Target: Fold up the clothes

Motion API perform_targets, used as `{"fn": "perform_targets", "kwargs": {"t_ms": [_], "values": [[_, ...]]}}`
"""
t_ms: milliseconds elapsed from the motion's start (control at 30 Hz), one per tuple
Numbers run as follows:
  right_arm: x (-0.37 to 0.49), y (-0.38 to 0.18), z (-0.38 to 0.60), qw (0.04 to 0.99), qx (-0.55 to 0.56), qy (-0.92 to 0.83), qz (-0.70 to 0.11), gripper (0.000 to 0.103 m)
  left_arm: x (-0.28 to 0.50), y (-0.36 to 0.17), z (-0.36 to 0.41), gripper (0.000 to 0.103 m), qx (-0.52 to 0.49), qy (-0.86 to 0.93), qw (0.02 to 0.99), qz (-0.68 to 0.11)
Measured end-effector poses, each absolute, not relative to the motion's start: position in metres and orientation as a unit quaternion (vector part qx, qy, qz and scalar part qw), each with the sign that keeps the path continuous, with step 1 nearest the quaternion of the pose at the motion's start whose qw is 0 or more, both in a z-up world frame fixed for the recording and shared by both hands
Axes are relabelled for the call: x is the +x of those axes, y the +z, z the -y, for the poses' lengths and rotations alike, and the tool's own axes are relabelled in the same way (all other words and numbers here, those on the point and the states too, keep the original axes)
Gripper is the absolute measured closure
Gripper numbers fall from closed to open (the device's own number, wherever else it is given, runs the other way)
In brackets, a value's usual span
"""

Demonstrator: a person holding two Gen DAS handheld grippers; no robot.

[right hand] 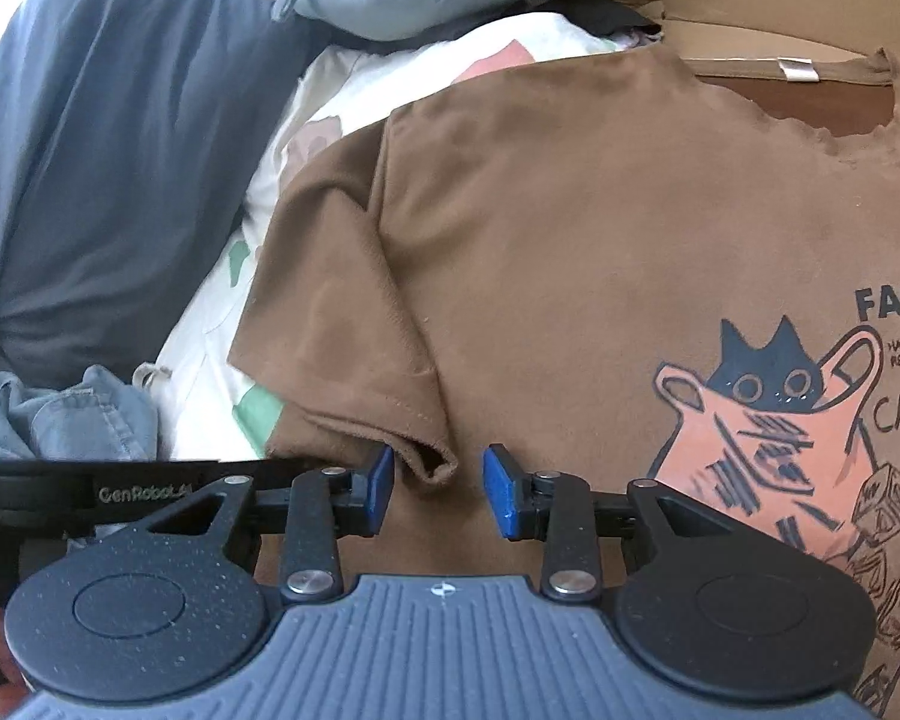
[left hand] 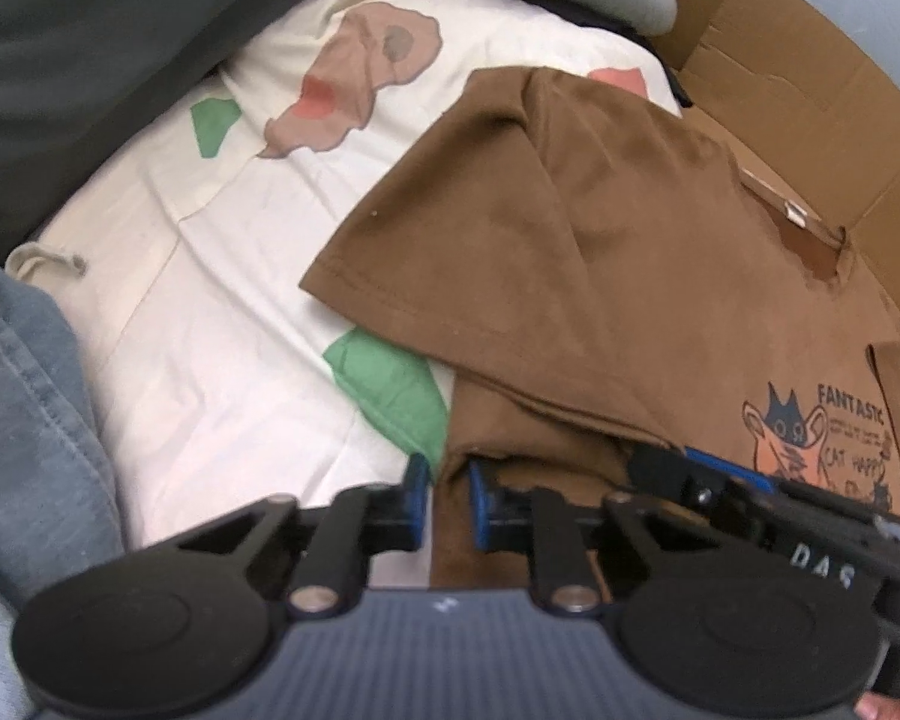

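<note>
While the brown T-shirt [right hand: 600, 228] lies face up on a patterned bedsheet [left hand: 222, 312], its cat print [right hand: 768, 438] visible, the left gripper [left hand: 450, 501] is nearly closed, pinching the shirt's side edge below the folded sleeve [left hand: 480, 228]. The right gripper [right hand: 438, 495] stands partly open, its blue pads [right hand: 504, 498] straddling the sleeve hem without pressing. Denim [left hand: 24, 396] lies at left.
</note>
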State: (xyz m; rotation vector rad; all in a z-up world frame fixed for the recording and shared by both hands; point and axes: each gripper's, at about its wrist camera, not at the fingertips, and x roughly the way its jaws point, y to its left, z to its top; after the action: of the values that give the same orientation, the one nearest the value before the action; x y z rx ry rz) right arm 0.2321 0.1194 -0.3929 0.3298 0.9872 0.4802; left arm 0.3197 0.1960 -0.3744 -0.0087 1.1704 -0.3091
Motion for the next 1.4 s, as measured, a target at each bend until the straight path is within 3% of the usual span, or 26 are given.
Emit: {"fn": "perform_targets", "kwargs": {"t_ms": [33,67,167,367,733,867,1033,1400], "values": [[0.233,-0.393,-0.118,0.84,0.159,0.223,-0.469,0.07,0.32,-0.374,-0.198,0.095,-0.007,-0.145,0.821,-0.552],[0.233,-0.393,-0.118,0.84,0.159,0.221,-0.47,0.083,0.321,-0.374,-0.2,0.096,-0.009,-0.146,0.82,-0.553],[0.232,-0.391,-0.116,0.839,0.167,0.218,-0.47,0.099,0.322,-0.375,-0.207,0.098,-0.028,-0.145,0.817,-0.558],[0.222,-0.392,-0.107,0.836,0.209,0.179,-0.476,0.103,0.328,-0.382,-0.223,0.098,-0.086,-0.132,0.809,-0.566],[0.215,-0.398,-0.097,0.835,0.21,0.157,-0.484,0.103,0.326,-0.366,-0.226,0.092,-0.077,-0.128,0.815,-0.56],[0.213,-0.396,-0.097,0.839,0.208,0.148,-0.481,0.097,0.332,-0.355,-0.237,0.091,-0.086,-0.12,0.824,-0.546],[0.207,-0.386,-0.099,0.852,0.197,0.138,-0.465,0.096,0.349,-0.347,-0.231,0.074,-0.059,-0.111,0.847,-0.516],[0.205,-0.389,-0.104,0.855,0.169,0.148,-0.468,0.096,0.381,-0.366,-0.2,0.075,0.025,-0.104,0.857,-0.504]]}}
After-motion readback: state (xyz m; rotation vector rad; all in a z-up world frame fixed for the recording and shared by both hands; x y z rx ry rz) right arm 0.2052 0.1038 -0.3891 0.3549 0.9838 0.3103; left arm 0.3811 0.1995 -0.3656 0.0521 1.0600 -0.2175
